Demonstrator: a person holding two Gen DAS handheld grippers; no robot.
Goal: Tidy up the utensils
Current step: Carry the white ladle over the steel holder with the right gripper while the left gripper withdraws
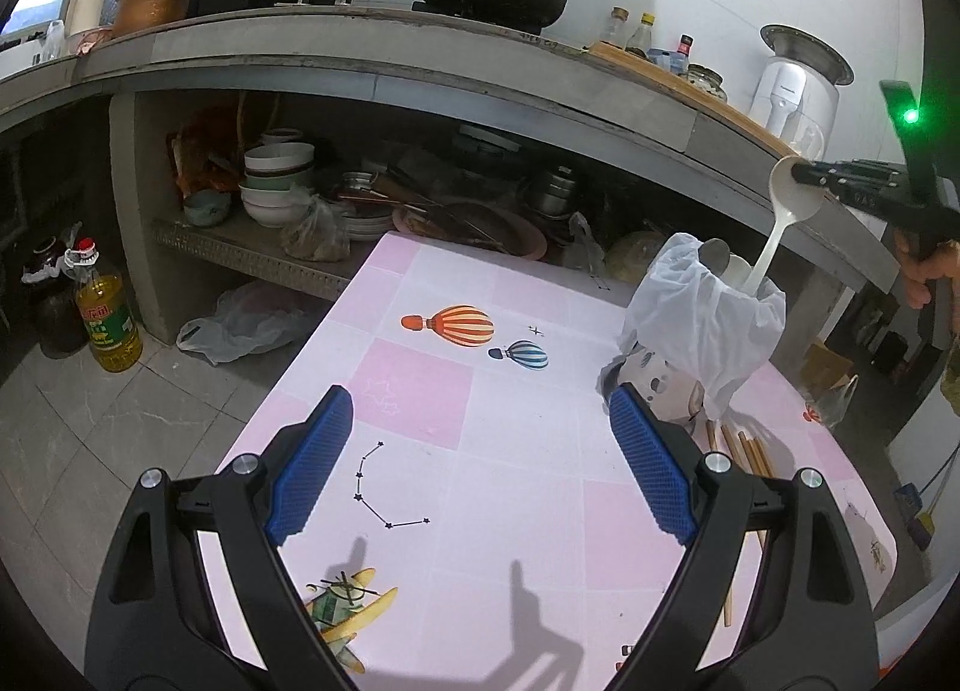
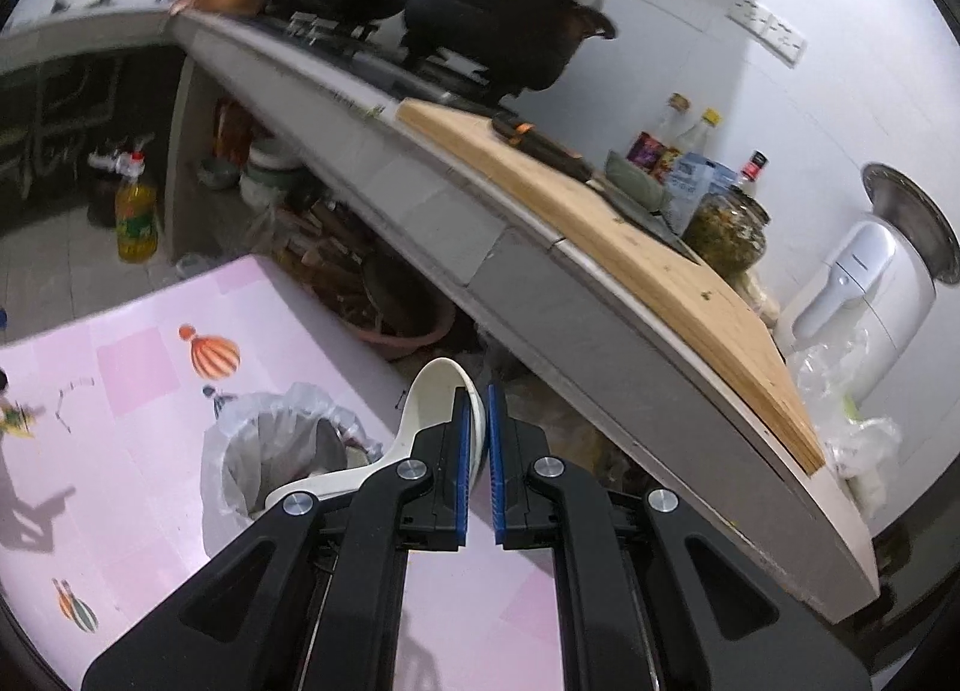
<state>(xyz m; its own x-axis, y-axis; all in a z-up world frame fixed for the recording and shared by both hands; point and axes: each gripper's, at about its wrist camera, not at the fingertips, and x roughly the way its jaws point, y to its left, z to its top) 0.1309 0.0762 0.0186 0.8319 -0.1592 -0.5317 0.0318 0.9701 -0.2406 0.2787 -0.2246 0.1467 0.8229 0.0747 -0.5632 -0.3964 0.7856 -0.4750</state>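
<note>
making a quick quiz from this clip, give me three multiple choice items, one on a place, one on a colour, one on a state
1. Where does the handle end of the white spoon point?
A. into the bag-lined cup
B. onto the stove
C. at the oil bottle

2. What colour are the pads of the left gripper?
A. red
B. blue
C. green

3. How is the right gripper?
A. open and empty
B. shut on the spoon's bowl
C. shut on chopsticks

Answers:
1 A, the handle slants down into the cup's mouth.
2 B, both ribbed pads are blue.
3 B, its pads pinch the rim of the spoon's bowl.
</note>
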